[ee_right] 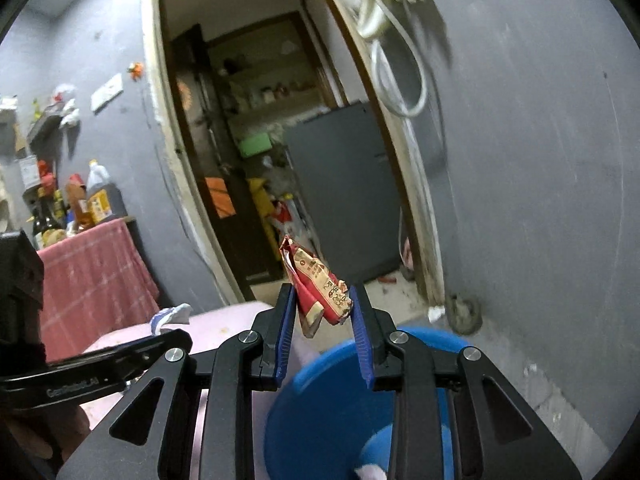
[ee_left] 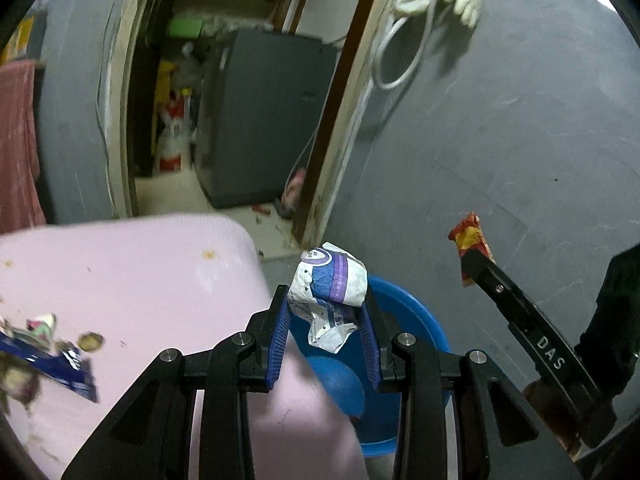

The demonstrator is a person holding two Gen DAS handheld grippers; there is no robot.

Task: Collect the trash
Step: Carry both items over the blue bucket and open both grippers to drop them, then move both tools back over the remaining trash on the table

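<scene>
Blue pads of our left gripper (ee_left: 326, 316) pinch a crumpled white wrapper (ee_left: 330, 294), and our right gripper (ee_right: 324, 316) pinches a red wrapper (ee_right: 318, 286). Both hang above the blue bin (ee_right: 320, 396). More litter (ee_left: 48, 344) lies at nine o'clock on the pink table (ee_left: 140, 280).

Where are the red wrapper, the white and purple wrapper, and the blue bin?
red wrapper (ee_right: 318, 290), right wrist view, middle of the crumpled pack.
white and purple wrapper (ee_left: 334, 292), left wrist view, its crumpled middle.
blue bin (ee_right: 320, 400), right wrist view, inside wall.
</scene>
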